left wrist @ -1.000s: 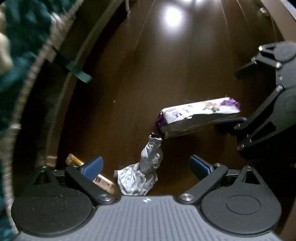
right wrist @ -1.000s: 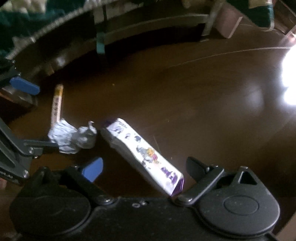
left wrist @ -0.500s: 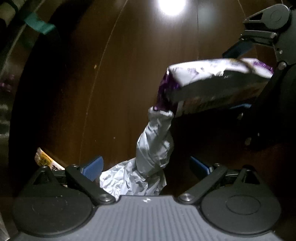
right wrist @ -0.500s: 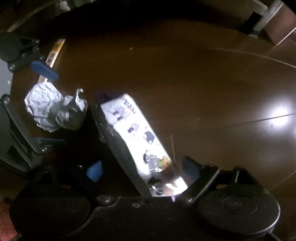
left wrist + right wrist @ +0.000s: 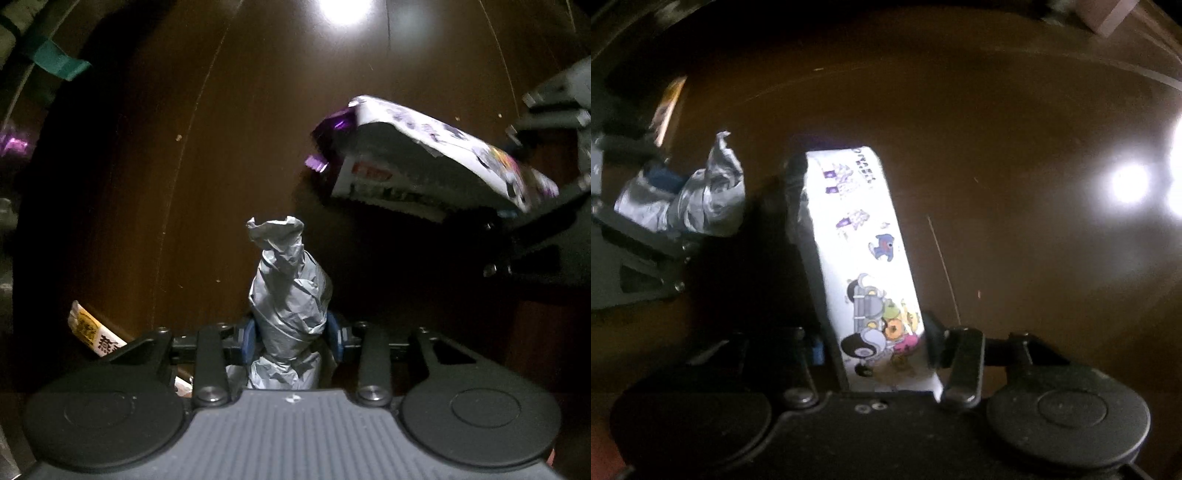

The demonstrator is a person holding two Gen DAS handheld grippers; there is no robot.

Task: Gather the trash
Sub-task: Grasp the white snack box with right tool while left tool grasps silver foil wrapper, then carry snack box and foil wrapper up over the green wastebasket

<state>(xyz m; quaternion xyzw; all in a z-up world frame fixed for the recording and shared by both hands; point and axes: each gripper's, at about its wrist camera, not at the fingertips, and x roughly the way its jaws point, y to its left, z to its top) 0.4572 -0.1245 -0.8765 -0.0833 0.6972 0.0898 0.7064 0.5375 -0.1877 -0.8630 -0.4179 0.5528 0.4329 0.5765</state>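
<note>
Both grippers had dropped close to the floor since the earlier frames, and their jaws had just been closing. The surface was a dark brown, glossy wooden floor (image 5: 258, 147) with thin seams between its boards, and bright ceiling lights glared off it; the rest of the room lay in deep shadow, with only a teal strap (image 5: 55, 62) showing at the far left edge and a pale block (image 5: 1108, 14) at the far right corner. The left gripper (image 5: 291, 338) pointed straight down, its blue pads (image 5: 248, 341) pressed narrow against both sides of a crumpled grey wrapper (image 5: 290, 295), whose twisted end stuck out ahead of the fingers. A yellow-and-white stick packet (image 5: 94, 334) lay on the floor just left of that gripper, partly hidden under it. The right gripper (image 5: 873, 349) was likewise clamped on one end of a long white snack packet (image 5: 864, 240) printed with purple and cartoon figures, which stretched forward from the jaws. From the left camera this packet (image 5: 424, 166) appeared to the right of the grey wrapper, near it but not touching.
</note>
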